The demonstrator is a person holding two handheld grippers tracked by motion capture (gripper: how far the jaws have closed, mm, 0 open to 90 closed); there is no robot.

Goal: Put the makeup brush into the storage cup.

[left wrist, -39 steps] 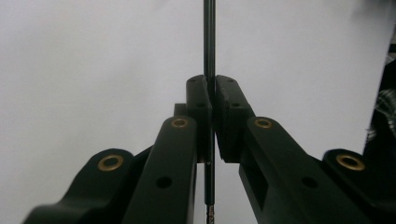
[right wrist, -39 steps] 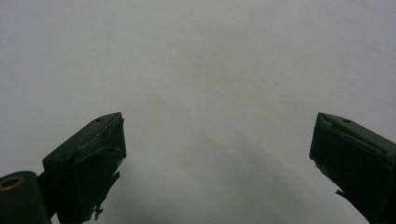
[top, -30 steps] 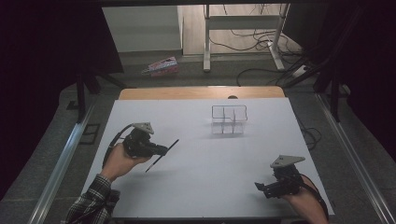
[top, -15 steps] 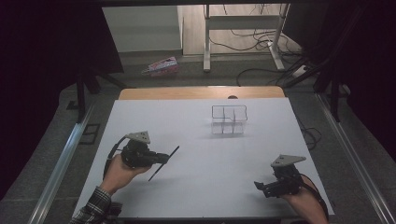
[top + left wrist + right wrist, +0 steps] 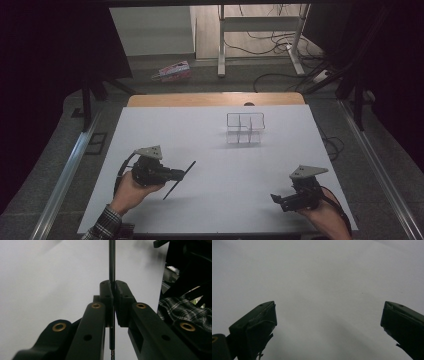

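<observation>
A thin black rod [image 5: 170,191] is clamped crosswise in my left gripper [image 5: 181,174], which a hand holds just above the white table [image 5: 225,165] at the near left. In the left gripper view the jaws press together on the rod [image 5: 112,260], which runs straight up past the gripper [image 5: 113,287] and sticks out below it. At the near right my right gripper [image 5: 278,201] rests low over the table. Its jaws stand wide apart in the right gripper view, and the gripper [image 5: 328,315] has bare white surface between them. A clear compartment rack [image 5: 244,128] stands at the back centre-right.
The table's wooden far edge [image 5: 215,99] borders a grey floor with cables [image 5: 280,40], a metal stand [image 5: 260,30] and a pink box [image 5: 172,71]. Metal rails run along both sides of the table. A plaid sleeve [image 5: 185,312] shows beside the left gripper.
My left hand has drawn back toward the near edge of the table with the rod still clamped. The right gripper has stayed where it was.
</observation>
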